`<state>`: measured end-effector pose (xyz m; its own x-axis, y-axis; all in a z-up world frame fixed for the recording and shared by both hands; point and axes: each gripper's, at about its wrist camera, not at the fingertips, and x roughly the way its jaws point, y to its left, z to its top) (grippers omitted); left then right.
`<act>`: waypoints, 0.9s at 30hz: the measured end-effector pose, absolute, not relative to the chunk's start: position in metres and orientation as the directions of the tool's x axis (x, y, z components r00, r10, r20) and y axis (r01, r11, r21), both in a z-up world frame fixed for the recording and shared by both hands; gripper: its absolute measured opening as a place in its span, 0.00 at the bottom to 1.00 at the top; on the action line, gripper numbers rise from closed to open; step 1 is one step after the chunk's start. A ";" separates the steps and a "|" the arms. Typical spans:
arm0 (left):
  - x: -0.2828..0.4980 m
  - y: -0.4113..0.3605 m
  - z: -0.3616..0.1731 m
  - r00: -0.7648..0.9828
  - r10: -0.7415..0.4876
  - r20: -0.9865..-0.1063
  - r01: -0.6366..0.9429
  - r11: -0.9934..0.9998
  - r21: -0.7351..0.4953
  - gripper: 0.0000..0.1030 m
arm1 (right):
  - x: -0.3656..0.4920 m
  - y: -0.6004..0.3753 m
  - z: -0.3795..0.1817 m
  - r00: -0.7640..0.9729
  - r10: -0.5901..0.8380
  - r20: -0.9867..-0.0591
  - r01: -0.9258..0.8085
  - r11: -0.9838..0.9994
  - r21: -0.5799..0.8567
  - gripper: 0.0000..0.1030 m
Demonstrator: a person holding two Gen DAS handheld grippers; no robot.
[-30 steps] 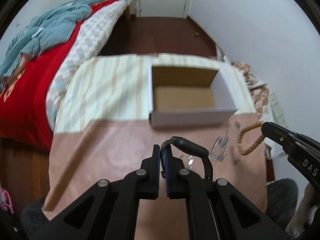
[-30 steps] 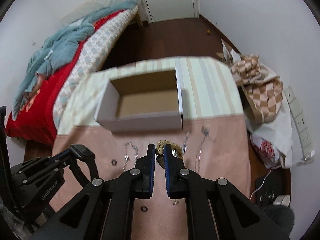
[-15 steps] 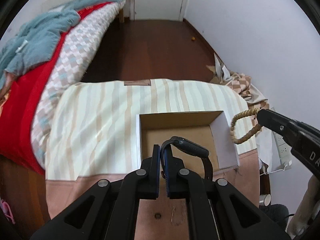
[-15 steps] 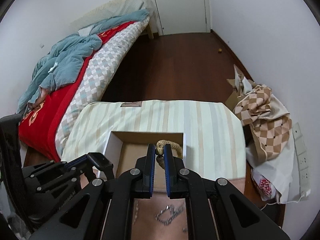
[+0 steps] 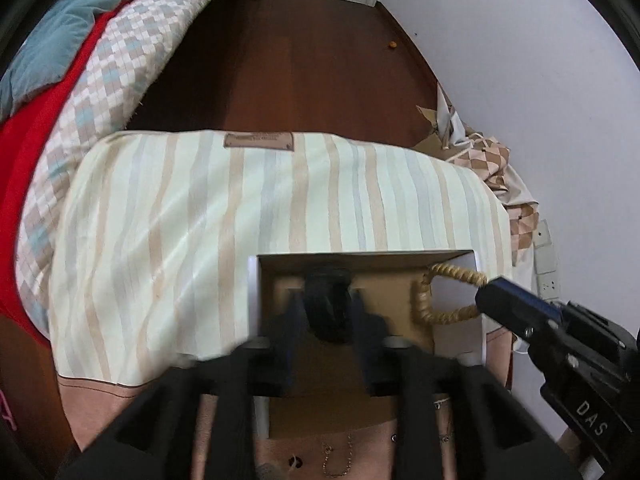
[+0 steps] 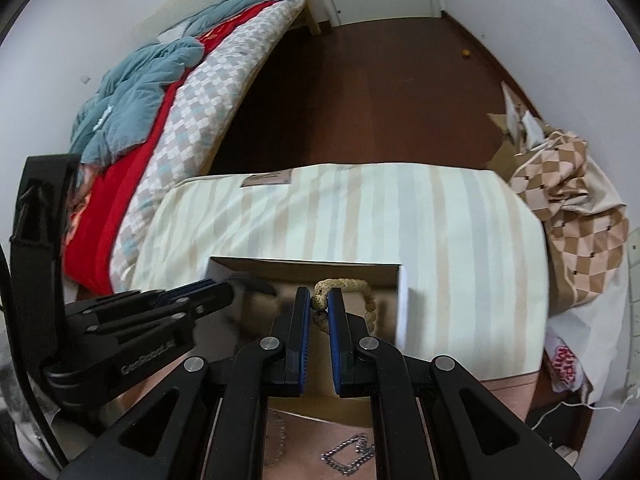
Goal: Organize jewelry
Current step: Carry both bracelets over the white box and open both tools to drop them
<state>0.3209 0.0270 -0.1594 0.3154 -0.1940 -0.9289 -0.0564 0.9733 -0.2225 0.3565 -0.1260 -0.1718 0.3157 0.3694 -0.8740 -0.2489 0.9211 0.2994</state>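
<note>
An open cardboard box (image 5: 452,258) (image 6: 402,300) stands on the striped cloth of the table. My left gripper (image 5: 326,312) is over the box with its jaws apart, and the black wristwatch (image 5: 327,304) hangs between them, blurred. My right gripper (image 6: 319,304) is shut on a beige beaded bracelet (image 6: 370,300) and holds it over the box's right side; the bracelet also shows in the left wrist view (image 5: 424,300). Each gripper shows in the other's view, the right one (image 5: 504,300) at right, the left one (image 6: 192,300) at left.
Silver and thin chains (image 6: 344,456) (image 5: 338,456) lie on the pink cloth near me. A bed with red and checked covers (image 6: 192,120) is at the left. A checked cloth heap (image 6: 572,208) lies at the right by the wall. Dark wooden floor lies beyond.
Both grippers moved forward over the box. My left gripper's jaws have opened around the watch. My right gripper still holds the bracelet.
</note>
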 end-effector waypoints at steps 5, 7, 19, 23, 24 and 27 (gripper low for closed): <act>0.317 0.029 -0.146 0.352 -0.170 -0.920 -0.067 0.976 -0.206 0.89 | 0.360 -0.133 -0.179 0.260 0.383 -0.887 -0.218 0.918 0.333 0.11; 0.314 0.030 -0.141 0.361 -0.144 -0.921 -0.071 0.981 -0.181 0.89 | 0.358 -0.137 -0.180 0.263 0.352 -0.898 -0.203 0.930 0.306 0.21; 0.265 0.046 -0.134 0.459 0.098 -0.883 -0.147 0.989 0.033 1.00 | 0.312 -0.134 -0.182 0.370 0.096 -0.924 -0.191 0.981 0.025 0.98; 0.251 0.053 -0.138 0.457 0.129 -0.880 -0.168 0.984 0.057 1.00 | 0.299 -0.127 -0.190 0.389 0.058 -0.920 -0.185 0.983 -0.016 0.99; 0.248 0.054 -0.137 0.458 0.134 -0.879 -0.171 0.983 0.061 1.00 | 0.297 -0.127 -0.190 0.395 0.051 -0.917 -0.183 0.983 -0.024 0.99; 0.236 0.056 -0.134 0.466 0.158 -0.870 -0.181 0.980 0.081 1.00 | 0.290 -0.124 -0.187 0.424 0.025 -0.905 -0.172 0.984 -0.053 0.99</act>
<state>0.2360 0.0556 -0.1338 0.4665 0.1582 -0.8703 -0.1813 0.9801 0.0810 0.2905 -0.1235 -0.1869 0.4240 0.0252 -0.9053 -0.1722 0.9836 -0.0533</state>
